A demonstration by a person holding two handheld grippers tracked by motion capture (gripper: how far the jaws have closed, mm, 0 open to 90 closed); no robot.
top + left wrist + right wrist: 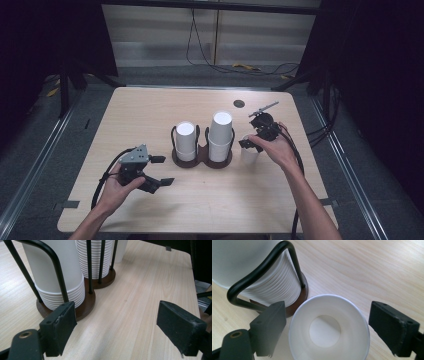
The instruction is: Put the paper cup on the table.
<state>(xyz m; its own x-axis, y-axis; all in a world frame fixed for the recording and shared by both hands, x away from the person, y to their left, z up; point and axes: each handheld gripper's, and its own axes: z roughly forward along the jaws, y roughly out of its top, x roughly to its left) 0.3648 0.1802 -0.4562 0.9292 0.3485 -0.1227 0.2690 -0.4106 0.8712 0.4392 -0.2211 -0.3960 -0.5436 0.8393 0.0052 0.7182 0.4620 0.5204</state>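
The right gripper [328, 330], jaws spread wide, hovers over one upright paper cup [329, 327], its base hidden; nothing is gripped. The left gripper [156, 171], also open and empty, sits over bare table [235, 200] near the front edge. Two cup stacks [186, 141] fill the two-ring holder [202, 159].

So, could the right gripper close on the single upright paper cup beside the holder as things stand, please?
Probably yes: the right gripper is open with its fingers on either side of the paper cup, and nothing sits between them; the cup holder stands just alongside.
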